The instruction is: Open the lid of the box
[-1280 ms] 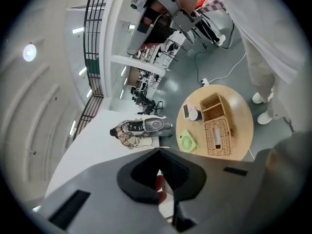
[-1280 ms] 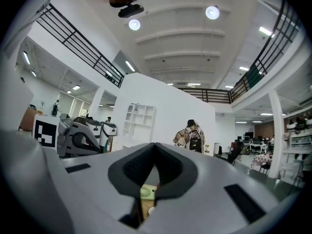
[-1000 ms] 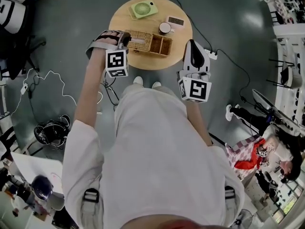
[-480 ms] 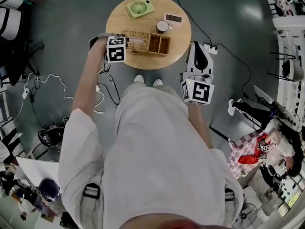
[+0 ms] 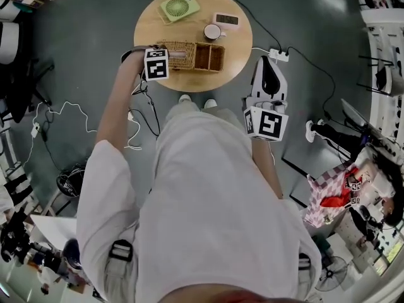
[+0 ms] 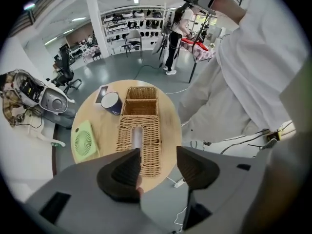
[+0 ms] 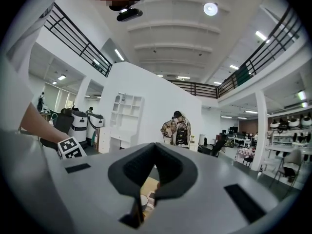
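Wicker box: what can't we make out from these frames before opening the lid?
Wicker box, lidded end: left tongs cover a corner in the left gripper view; their marker cube covers it in the head view.
Lid hinge or catch: too small in either view.
White thing in the lid slot: too small to identify.
Table: in the right gripper view, only a sliver shows below the shut right tongs.

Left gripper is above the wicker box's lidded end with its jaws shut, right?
Not shut: the left gripper view shows the left gripper above the lidded end of the wicker box, jaws apart, having just been opening, nothing between them.
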The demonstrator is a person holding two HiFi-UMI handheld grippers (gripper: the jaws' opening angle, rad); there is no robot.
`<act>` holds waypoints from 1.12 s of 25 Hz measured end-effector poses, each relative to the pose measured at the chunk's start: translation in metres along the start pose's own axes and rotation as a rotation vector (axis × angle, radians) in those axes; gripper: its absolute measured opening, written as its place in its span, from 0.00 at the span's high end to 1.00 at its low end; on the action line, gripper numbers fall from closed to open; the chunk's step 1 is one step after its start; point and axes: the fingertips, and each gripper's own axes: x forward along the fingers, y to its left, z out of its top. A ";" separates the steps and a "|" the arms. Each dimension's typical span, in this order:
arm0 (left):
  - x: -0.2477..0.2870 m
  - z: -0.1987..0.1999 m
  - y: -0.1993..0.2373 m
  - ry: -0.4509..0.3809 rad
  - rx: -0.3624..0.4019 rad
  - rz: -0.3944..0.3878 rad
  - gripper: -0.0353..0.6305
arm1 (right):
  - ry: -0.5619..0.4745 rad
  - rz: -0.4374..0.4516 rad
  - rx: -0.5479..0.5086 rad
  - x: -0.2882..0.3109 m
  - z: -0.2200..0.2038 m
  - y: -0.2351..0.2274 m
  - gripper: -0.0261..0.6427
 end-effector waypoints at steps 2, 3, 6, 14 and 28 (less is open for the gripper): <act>0.014 -0.002 0.002 0.005 0.008 -0.021 0.58 | 0.012 -0.007 -0.010 0.005 -0.004 -0.002 0.96; 0.021 -0.003 0.003 0.007 0.011 -0.029 0.57 | 0.019 -0.009 -0.016 0.008 -0.006 -0.003 0.96; 0.038 -0.004 0.007 0.006 0.024 -0.043 0.52 | 0.033 -0.011 -0.025 0.014 -0.012 -0.007 0.96; 0.078 -0.006 0.013 0.021 0.051 -0.053 0.48 | 0.048 -0.023 -0.044 0.026 -0.022 -0.011 0.96; 0.119 -0.013 0.013 0.052 0.086 0.001 0.55 | 0.060 0.014 -0.071 0.035 -0.024 -0.005 0.96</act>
